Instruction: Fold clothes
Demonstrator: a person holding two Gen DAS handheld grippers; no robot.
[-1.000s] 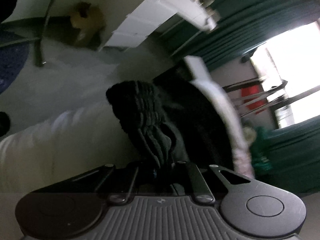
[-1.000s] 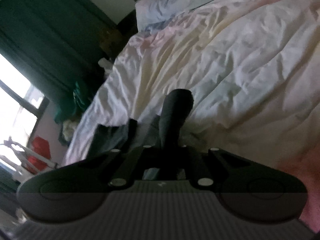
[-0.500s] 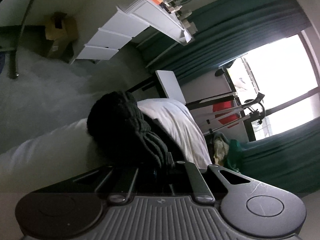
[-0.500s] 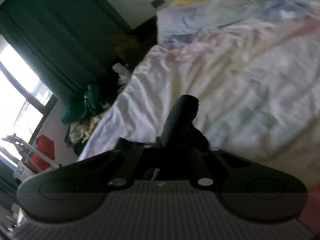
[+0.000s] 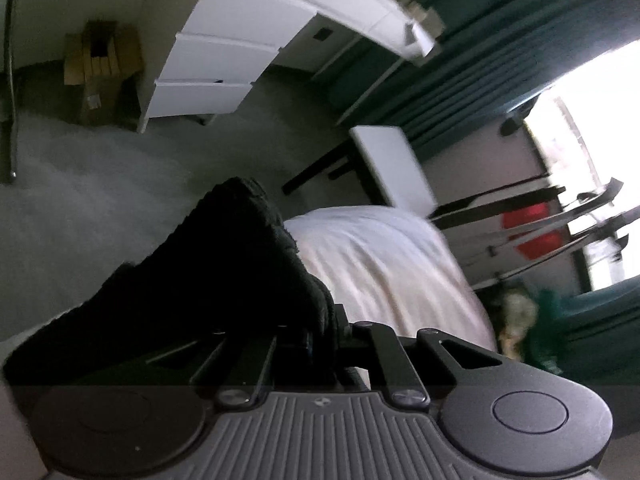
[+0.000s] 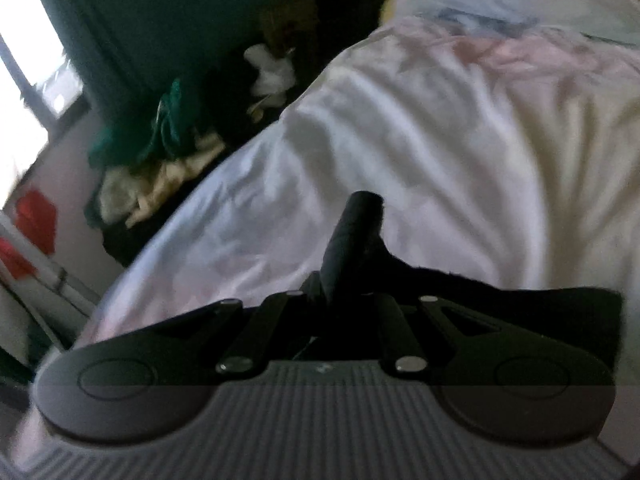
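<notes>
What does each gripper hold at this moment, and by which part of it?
The left gripper is shut on a bunched fold of the black knitted garment. The right gripper is shut on a rolled edge of black cloth; which part cannot be told.

Both claws are clamped down tight right now. Left claw [image 5: 320, 328] is rolled way over sideways with dark fabric bunched between its fingers, right claw [image 6: 344, 288] sits closer to level, pinching a dark fold.
</notes>
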